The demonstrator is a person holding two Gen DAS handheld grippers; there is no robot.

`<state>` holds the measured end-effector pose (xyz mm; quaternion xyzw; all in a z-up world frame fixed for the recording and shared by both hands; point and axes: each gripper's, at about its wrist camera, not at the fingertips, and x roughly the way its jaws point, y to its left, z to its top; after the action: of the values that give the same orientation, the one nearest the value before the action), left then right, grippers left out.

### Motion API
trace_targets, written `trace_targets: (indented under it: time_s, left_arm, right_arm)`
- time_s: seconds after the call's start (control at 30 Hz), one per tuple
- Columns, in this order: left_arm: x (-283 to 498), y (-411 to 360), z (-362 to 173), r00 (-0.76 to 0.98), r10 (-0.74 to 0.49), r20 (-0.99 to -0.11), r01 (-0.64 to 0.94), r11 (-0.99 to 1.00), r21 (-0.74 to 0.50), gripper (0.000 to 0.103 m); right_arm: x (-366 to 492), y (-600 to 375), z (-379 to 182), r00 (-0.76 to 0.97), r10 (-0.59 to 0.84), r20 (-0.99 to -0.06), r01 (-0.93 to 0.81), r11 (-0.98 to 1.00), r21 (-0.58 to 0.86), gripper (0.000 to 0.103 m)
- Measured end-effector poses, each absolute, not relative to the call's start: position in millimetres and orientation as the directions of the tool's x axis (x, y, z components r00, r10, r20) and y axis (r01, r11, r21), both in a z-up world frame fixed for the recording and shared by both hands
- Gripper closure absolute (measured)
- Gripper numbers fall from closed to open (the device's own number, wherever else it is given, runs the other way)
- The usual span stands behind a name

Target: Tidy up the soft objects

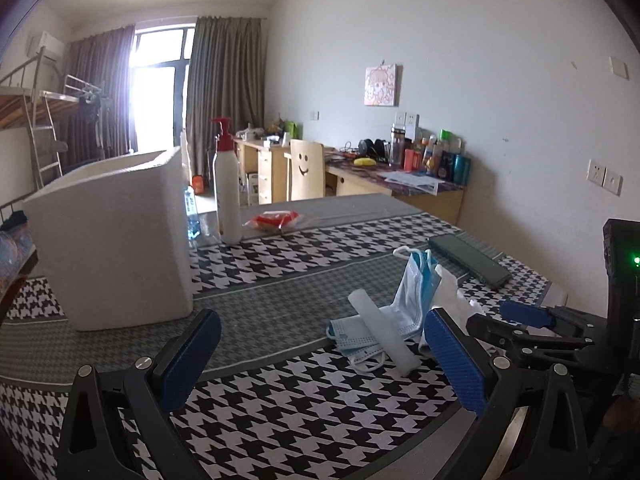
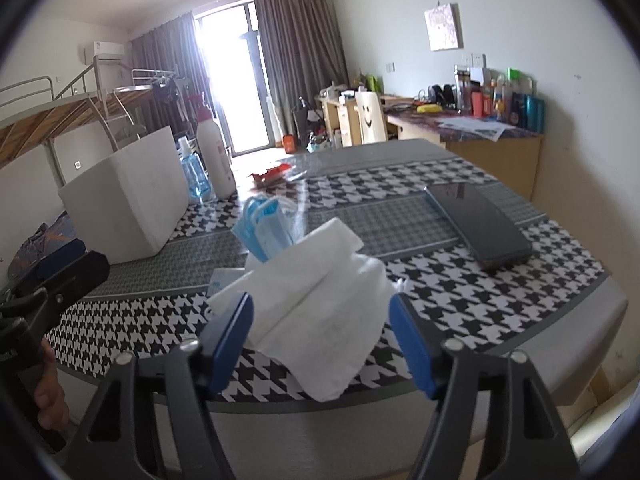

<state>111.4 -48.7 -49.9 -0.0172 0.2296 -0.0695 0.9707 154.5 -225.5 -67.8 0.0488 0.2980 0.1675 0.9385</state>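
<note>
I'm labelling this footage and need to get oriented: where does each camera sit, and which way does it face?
Left wrist: on the left gripper, low over the table, looking across it at the white box and face masks; its open blue fingers show, with the right gripper at right.
Right wrist: on the right gripper, facing the white cloth between its open fingers; the left gripper and a hand show at left.
Shared: table, box, masks, phone, bottle.
</note>
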Motion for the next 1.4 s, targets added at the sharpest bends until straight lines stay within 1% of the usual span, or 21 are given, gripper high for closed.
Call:
trace_targets:
  time_s: [0.1, 0.23, 0.3, 0.43, 0.57, 0.7, 0.77, 0.8, 0.83, 0.87, 0.9, 0.97, 1.0, 1.23, 1.4]
  left_arm:
    - [113, -49, -52, 0.881, -0.14, -0.452, 0.124, 0.99, -0.066, 0.001]
    - [115, -51, -53, 0.88, -0.133, -0.456, 0.122, 0.991, -0.054, 0.001]
    - [117, -52, -54, 0.877, -0.138, -0.461, 0.129, 0.99, -0.051, 0.001]
    - [121, -52, -58, 0.865, -0.144, -0.48, 0.135, 0.989, -0.054, 0.001]
    - [125, -52, -62, 0.856, -0.141, -0.498, 0.131, 0.99, -0.056, 0.001]
    - [127, -55, -65, 0.849, -0.14, -0.51, 0.133, 0.99, -0.051, 0.001]
    - [128, -56, -66, 0.846, -0.14, -0.514, 0.134, 0.99, -0.05, 0.001]
    - [128, -57, -66, 0.845, -0.142, -0.516, 0.136, 0.989, -0.051, 0.001]
    - [129, -59, -66, 0.843, -0.144, -0.518, 0.137, 0.989, -0.051, 0.001]
    - [130, -60, -67, 0.842, -0.145, -0.52, 0.139, 0.989, -0.049, 0.001]
    - [130, -62, -67, 0.839, -0.146, -0.524, 0.143, 0.989, -0.048, 0.001]
    - [132, -67, -67, 0.835, -0.151, -0.529, 0.151, 0.988, -0.044, 0.001]
    - [132, -69, -67, 0.836, -0.152, -0.527, 0.154, 0.987, -0.04, 0.001]
    - [136, -85, -68, 0.826, -0.172, -0.536, 0.185, 0.982, -0.03, 0.001]
    - [138, -100, -68, 0.82, -0.208, -0.534, 0.226, 0.974, -0.031, 0.001]
  right_arm:
    - [160, -224, -71, 0.742, 0.364, -0.564, -0.294, 0.931, 0.214, 0.044]
    - [163, -222, -66, 0.722, 0.404, -0.562, -0.303, 0.915, 0.268, 0.044]
    - [163, -221, -62, 0.725, 0.427, -0.541, -0.315, 0.904, 0.29, 0.044]
    - [168, -210, -65, 0.71, 0.411, -0.571, -0.322, 0.911, 0.256, 0.044]
    - [172, -203, -72, 0.707, 0.381, -0.596, -0.312, 0.924, 0.221, 0.04]
    - [175, -207, -79, 0.694, 0.38, -0.611, -0.298, 0.925, 0.236, 0.04]
    - [176, -212, -79, 0.69, 0.385, -0.612, -0.291, 0.923, 0.253, 0.048]
    - [176, -215, -80, 0.685, 0.389, -0.616, -0.287, 0.921, 0.263, 0.061]
    - [176, -218, -81, 0.676, 0.394, -0.623, -0.285, 0.919, 0.272, 0.069]
    - [177, -219, -81, 0.672, 0.398, -0.624, -0.284, 0.917, 0.28, 0.073]
    - [176, -222, -82, 0.67, 0.406, -0.622, -0.286, 0.914, 0.288, 0.08]
    - [175, -225, -81, 0.671, 0.409, -0.618, -0.289, 0.912, 0.29, 0.086]
    - [174, -228, -80, 0.675, 0.415, -0.611, -0.29, 0.91, 0.297, 0.092]
    - [168, -248, -68, 0.727, 0.365, -0.582, -0.258, 0.93, 0.261, 0.093]
    - [171, -261, -78, 0.731, 0.303, -0.612, -0.204, 0.952, 0.227, 0.093]
